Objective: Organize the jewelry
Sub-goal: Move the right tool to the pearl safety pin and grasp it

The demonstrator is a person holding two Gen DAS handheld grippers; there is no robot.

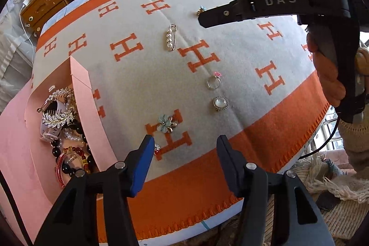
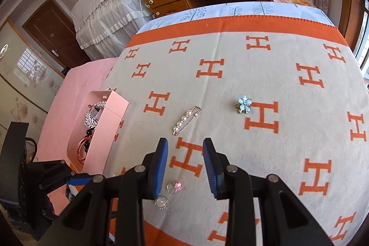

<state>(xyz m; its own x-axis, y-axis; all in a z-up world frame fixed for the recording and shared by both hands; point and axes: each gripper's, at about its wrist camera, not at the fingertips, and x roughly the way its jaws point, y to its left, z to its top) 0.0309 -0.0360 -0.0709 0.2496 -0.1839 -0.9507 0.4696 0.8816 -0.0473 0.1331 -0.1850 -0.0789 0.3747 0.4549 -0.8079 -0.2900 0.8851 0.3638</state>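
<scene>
Closing on the flower brooch with your left gripper, jaws apart and empty, could snag the blanket; the right gripper, narrower, empty, hovers near the rings.

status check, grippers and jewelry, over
Left gripper open, empty. Right gripper open, empty. Pearl pin, rings, flower brooches loose on blanket; pink box part filled. Nothing blocking.

Cream blanket with orange H pattern and orange border, spread flat. On it: pearl pin upper centre, pink-stone ring, round white brooch, blue flower brooch below. Pink box of jewelry at left edge.
</scene>
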